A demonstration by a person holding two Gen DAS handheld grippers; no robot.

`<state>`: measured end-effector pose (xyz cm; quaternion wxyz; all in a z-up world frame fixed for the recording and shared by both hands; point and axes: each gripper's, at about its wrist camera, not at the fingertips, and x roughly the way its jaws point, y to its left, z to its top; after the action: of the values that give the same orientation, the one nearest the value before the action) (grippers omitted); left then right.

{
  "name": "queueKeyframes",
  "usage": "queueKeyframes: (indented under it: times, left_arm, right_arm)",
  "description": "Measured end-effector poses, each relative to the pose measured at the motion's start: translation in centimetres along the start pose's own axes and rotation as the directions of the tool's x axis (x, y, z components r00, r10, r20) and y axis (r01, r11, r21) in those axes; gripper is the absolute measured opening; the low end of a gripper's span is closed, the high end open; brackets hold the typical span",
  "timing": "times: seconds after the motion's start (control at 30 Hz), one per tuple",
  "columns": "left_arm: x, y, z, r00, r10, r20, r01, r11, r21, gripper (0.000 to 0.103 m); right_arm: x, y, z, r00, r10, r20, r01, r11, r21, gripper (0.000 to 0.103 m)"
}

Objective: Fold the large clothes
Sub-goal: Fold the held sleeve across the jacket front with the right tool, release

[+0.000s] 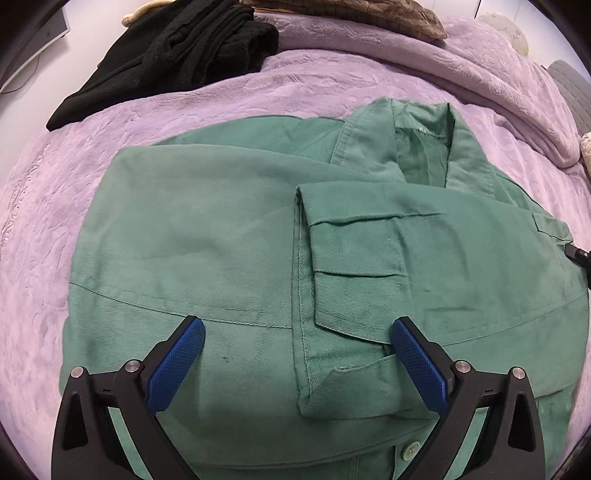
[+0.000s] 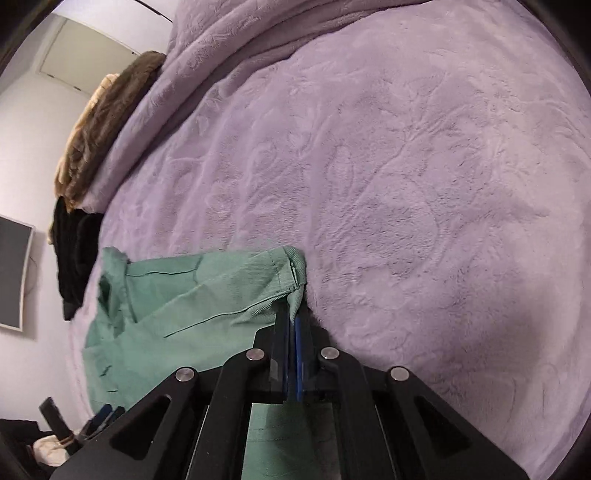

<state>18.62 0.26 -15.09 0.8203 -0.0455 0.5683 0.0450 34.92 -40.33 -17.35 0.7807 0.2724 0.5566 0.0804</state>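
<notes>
A green jacket [image 1: 221, 240] lies spread on the purple blanket [image 1: 303, 81], collar [image 1: 424, 147] at the far right. One sleeve with its cuff [image 1: 354, 243] is folded across the front. My left gripper [image 1: 298, 325] hovers open just above the jacket's lower part, the blue pads [image 1: 177, 365] wide apart with the sleeve end between them and untouched. In the right wrist view the right gripper [image 2: 291, 312] is shut on a folded edge of the green jacket [image 2: 177, 295], whose corner [image 2: 293, 269] stands up from the blanket at the fingertips.
A pile of black clothes [image 1: 177, 55] sits at the back left, with a brown fuzzy item [image 1: 369, 14] behind it. Rumpled blanket folds [image 1: 517, 92] rise at the far right. Open purple blanket [image 2: 406, 166] stretches beyond the right gripper. A dark panel [image 2: 14, 273] hangs on the wall.
</notes>
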Motion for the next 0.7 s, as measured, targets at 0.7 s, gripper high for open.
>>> queueKeyframes:
  times: [0.7]
  left_arm:
    - [0.1, -0.1, 0.1, 0.999, 0.043, 0.004, -0.043, 0.997, 0.058, 0.102]
  right_arm:
    - [-5.2, 0.8, -12.6, 0.99, -0.123, -0.071, 0.111, 0.981, -0.156, 0.003]
